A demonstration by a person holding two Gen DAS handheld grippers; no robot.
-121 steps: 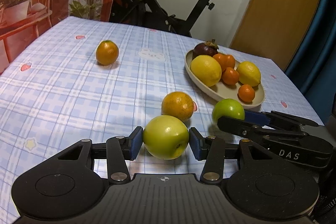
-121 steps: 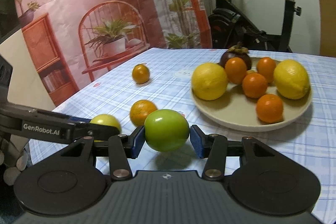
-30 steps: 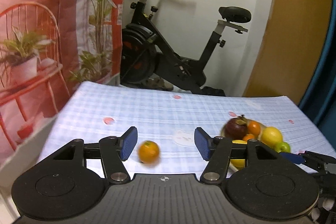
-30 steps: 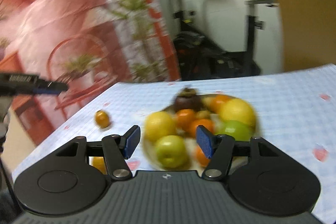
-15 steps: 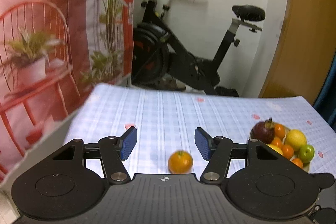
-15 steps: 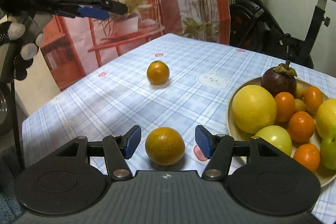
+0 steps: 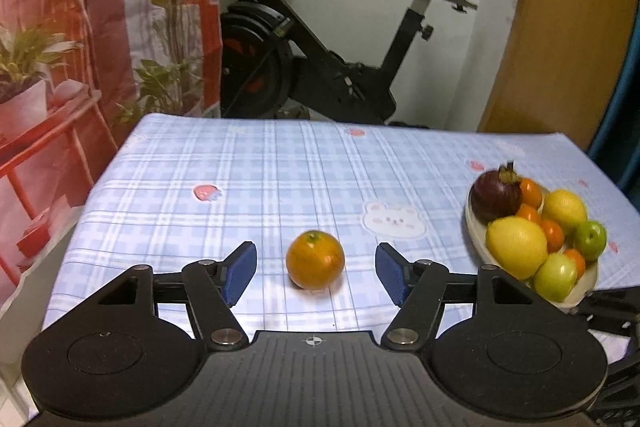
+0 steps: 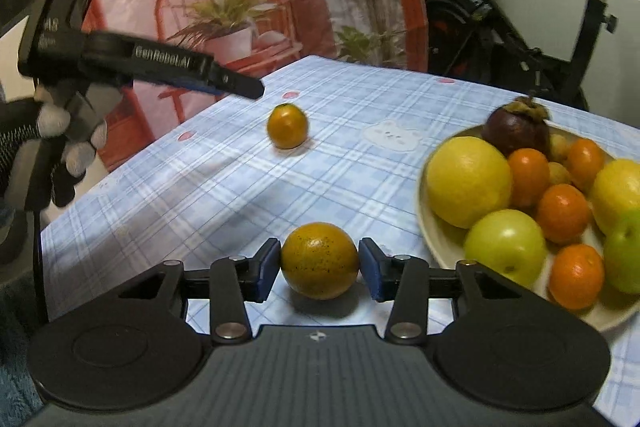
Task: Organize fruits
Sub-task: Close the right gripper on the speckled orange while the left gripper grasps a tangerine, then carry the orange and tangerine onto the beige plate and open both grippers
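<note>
A small orange [image 7: 315, 259] lies on the checked tablecloth between the fingertips of my left gripper [image 7: 316, 275]. Its jaws are opening and neither blue pad touches the fruit. In the right wrist view the same orange [image 8: 287, 127] sits just beyond the left gripper [image 8: 248, 89]. A larger speckled orange [image 8: 319, 260] rests on the cloth inside my right gripper [image 8: 319, 271], whose jaws are closing, with both pads against its sides. The beige plate [image 8: 438, 249] at the right holds lemons, green apples, tangerines and a mangosteen [image 8: 516, 131].
A gloved hand [image 8: 60, 147] holds the left gripper at the table's left edge. An exercise bike [image 7: 320, 67] stands behind the table's far edge. A printed backdrop [image 7: 60, 47] hangs on the left, and a wooden door [image 7: 560, 27] is on the right. The plate [image 7: 470, 227] lies near the right edge.
The left gripper came down over the small orange and its jaws widened. The right gripper swung from the plate to the speckled orange and closed onto it. Both green apples now lie in the plate.
</note>
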